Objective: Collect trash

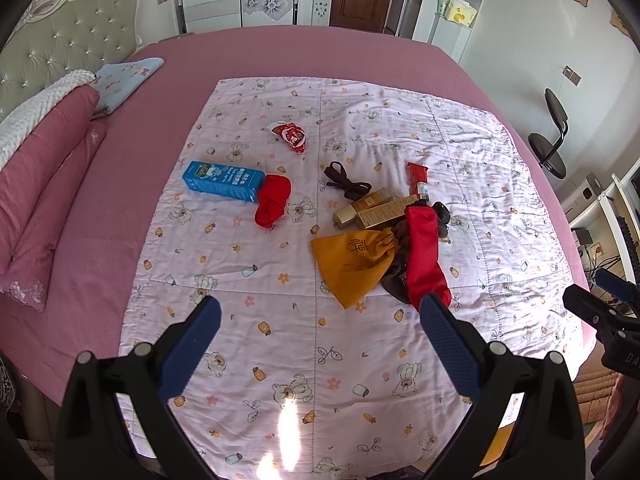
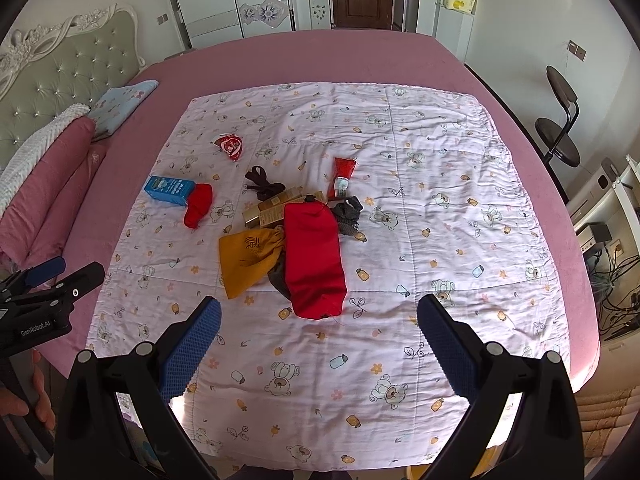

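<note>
Both tools hovered over the near part of the quilt (image 1: 360,380) on the bed (image 1: 132,184), and neither held anything. The left hand-held gripper (image 1: 320,312) had its jaws spread wide, with bare quilt between the blue pads; the right hand-held gripper (image 2: 319,312) was spread just as wide.

The things to sort lay ahead of both. A crumpled red wrapper (image 1: 291,136) sat farthest off, ahead and slightly left of the left tool. Nearer, ahead-left, a blue box (image 1: 222,181) touched a bunched red cloth (image 1: 273,206). Ahead-right lay a pile: a dark cord (image 1: 345,183), gold boxes (image 1: 372,210), a red tube (image 1: 418,182), an orange pouch (image 1: 354,264) and a long red bag (image 2: 314,256) draped over something dark.

The main risk, as I judged it, was picking wrongly: the pouch, bag and cloth looked like keepsakes rather than rubbish, and in the pile everything overlapped, so a wide bite could have dragged two items together or snagged the cord. The wrapper was flat and flimsy on soft bedding; jaws pressed down could have pinched the quilt along with it, or skated over the foil. The long reach across the bed might also have let the trailing tool knock the nearer pile. No bin showed in either view, so where the rubbish would go could not be told.
</note>
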